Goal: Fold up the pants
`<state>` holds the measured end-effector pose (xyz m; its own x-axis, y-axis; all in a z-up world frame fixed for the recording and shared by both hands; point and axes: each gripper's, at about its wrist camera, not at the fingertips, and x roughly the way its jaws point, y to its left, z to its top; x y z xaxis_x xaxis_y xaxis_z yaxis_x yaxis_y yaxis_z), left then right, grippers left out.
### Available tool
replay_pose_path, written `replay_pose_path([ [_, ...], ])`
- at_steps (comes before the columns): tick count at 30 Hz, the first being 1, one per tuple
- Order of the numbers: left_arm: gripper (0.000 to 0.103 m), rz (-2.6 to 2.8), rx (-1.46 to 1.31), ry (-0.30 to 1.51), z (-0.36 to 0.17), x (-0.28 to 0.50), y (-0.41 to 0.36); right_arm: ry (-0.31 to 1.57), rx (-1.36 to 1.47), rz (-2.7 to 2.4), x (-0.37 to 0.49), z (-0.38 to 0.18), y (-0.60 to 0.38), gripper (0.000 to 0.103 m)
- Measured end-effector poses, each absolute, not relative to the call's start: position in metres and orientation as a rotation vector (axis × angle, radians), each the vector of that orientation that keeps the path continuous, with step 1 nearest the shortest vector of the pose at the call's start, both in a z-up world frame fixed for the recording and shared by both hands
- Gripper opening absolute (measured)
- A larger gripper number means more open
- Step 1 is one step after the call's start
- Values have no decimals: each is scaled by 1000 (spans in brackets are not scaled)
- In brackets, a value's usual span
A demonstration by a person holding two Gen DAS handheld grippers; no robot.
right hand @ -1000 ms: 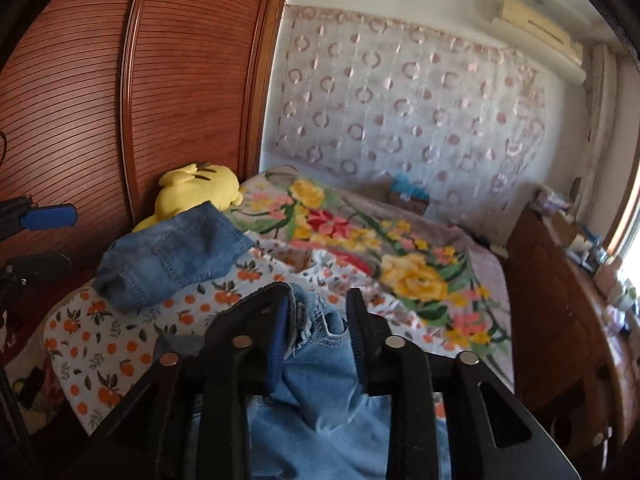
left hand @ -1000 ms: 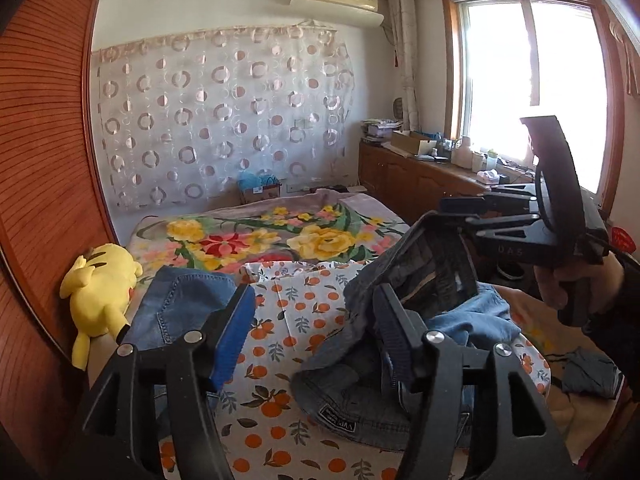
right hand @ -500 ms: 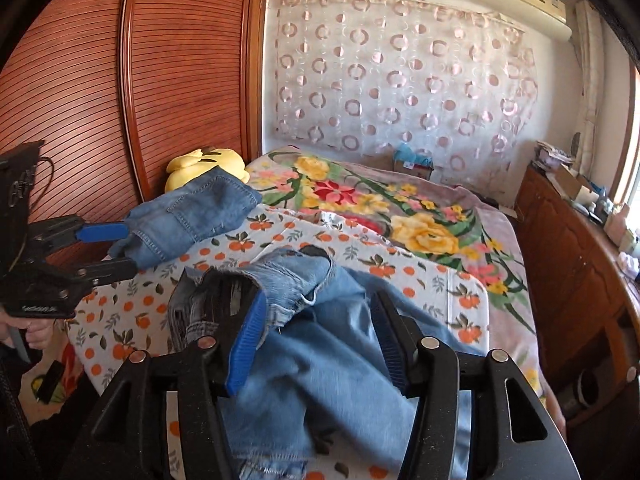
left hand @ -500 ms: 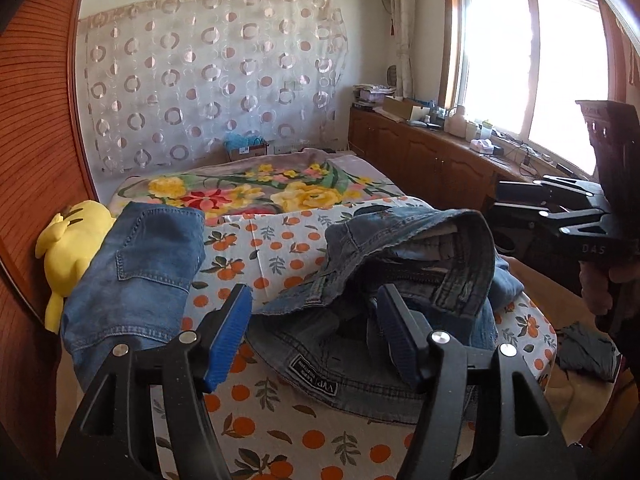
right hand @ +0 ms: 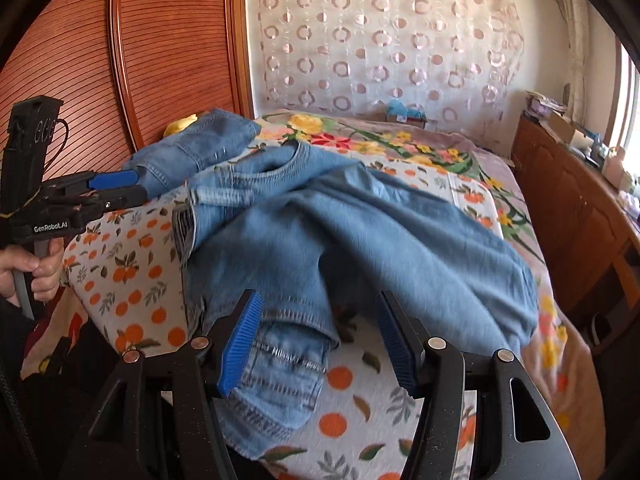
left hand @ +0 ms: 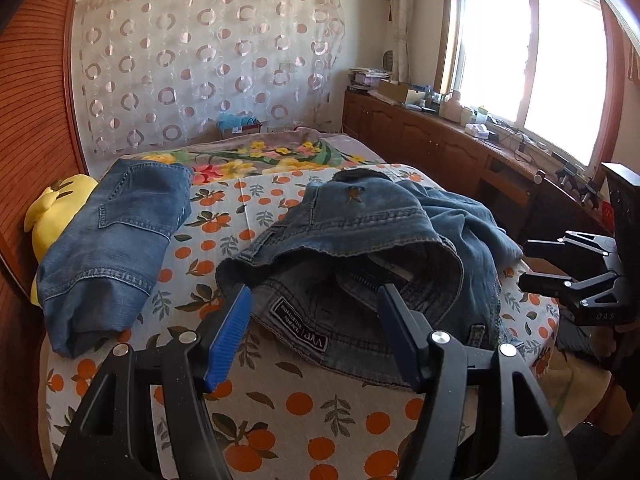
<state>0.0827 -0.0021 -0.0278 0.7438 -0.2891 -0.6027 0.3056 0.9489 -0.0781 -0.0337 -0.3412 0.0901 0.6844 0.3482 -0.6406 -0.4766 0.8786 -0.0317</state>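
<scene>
Pants lay crumpled, unfolded, on bed, waistband gaping toward 6 o'clock. Second denim pair sat folded at 9 o'clock. Left tongs wide, empty. Right tongs, jaws just opening, straddled hem without pinching. Folding not yet begun.

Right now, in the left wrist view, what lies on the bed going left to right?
Yellow plush toy → folded jeans → crumpled jeans → right gripper at the bed's right edge.
</scene>
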Motion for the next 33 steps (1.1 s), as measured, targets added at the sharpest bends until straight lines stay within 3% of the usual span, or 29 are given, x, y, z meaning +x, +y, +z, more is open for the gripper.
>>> replay_pose_path([
  [8,66,-345,30,662,-35,77,-13,691,-157,476,-41,70,-333,61],
  [13,66,-334,147,591,-27,85,-32,744,-160,468,-39,50,-333,61],
  [22,65,-365,318,636,-32,119,-65,773,-105,480,-35,45,-341,61],
  [24,58,-365,302,652,-32,124,-66,776,-110,485,-36,47,-340,61],
  [27,36,-373,258,662,-27,132,-67,788,-117,490,-35,44,-339,61],
  [29,15,-389,225,668,-22,138,-66,792,-113,494,-35,45,-338,61],
  [31,6,-372,229,668,-16,143,-66,795,-103,505,-33,44,-337,61],
  [33,4,-304,281,668,-12,151,-68,800,-91,525,-30,43,-335,61],
])
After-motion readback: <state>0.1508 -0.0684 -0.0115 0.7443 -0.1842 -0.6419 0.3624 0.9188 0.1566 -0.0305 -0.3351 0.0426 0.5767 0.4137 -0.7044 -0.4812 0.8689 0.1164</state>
